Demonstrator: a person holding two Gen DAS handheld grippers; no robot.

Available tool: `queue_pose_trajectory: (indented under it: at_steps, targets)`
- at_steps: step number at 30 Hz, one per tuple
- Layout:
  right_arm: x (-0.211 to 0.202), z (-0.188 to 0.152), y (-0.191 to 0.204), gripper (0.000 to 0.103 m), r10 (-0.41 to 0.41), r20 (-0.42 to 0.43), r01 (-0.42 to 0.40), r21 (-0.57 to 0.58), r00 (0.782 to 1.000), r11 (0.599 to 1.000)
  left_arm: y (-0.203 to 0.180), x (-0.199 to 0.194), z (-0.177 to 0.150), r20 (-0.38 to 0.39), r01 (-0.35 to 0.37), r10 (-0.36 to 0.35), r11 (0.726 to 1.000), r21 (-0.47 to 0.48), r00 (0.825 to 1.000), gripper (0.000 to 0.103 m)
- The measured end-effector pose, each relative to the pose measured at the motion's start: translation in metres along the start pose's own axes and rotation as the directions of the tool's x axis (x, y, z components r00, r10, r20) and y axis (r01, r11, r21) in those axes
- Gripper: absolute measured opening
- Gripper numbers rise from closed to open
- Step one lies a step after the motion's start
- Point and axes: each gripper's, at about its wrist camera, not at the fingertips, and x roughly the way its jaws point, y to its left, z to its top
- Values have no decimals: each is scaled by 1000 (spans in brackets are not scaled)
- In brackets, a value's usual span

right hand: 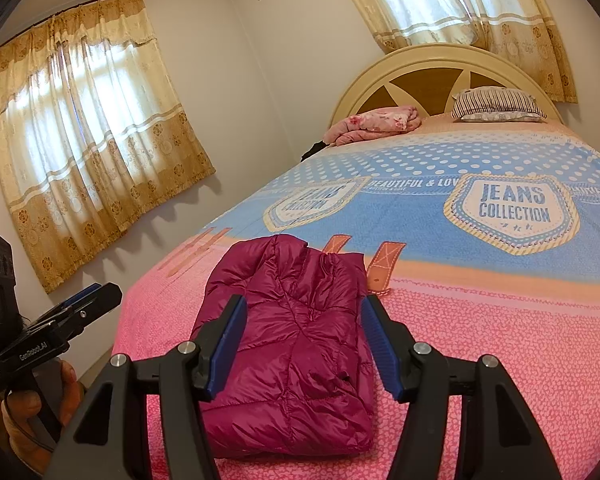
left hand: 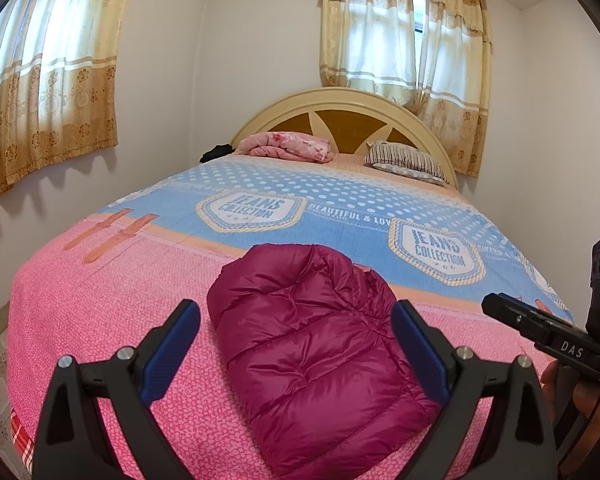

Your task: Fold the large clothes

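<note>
Bedspread [left hand: 340, 216] reads "JEANS COLLECTION"; folded magenta jacket [left hand: 320, 344] lies lengthwise toward headboard [left hand: 340, 100], both grippers [left hand: 296, 336] [right hand: 304, 336] released.

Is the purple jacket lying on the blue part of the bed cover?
No, the jacket lies folded on the pink part of the bed cover, just short of the blue part.

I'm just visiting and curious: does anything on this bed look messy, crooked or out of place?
Nothing much stands out. The magenta puffer jacket lies folded in a compact bundle on the pink end of the bedspread. Both tongs, left and right, are open and hold nothing. A pink blanket sits bundled by the headboard.
</note>
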Motion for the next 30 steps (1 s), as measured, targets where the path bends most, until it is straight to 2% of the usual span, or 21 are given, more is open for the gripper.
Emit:
queue_pose_trajectory:
  at_steps: [3, 6, 14, 17, 30]
  targets:
    - [-1, -1, -1, 60, 2, -2, -2, 0, 1000, 1000, -1, -1, 0, 0, -2, 2, 1000, 0, 1000, 99]
    - [-1, 0, 0, 61, 3, -2, -3, -3, 1000, 1000, -1, -1, 0, 4, -2, 2, 1000, 3, 1000, 103]
    - [-2, -2, -1, 62, 0, 5, 0, 8, 1000, 1000, -8, -5, 1, 22, -11, 10, 998, 56, 1000, 103]
    - [-2, -2, -2, 63, -2, 6, 2, 10, 1000, 1000, -11, -8, 3, 43, -36, 33, 997, 65, 999, 103]
    - [-2, -7, -1, 63, 13, -7, -13, 3, 1000, 1000, -1, -8, 8, 38, -61, 60, 998, 19, 997, 103]
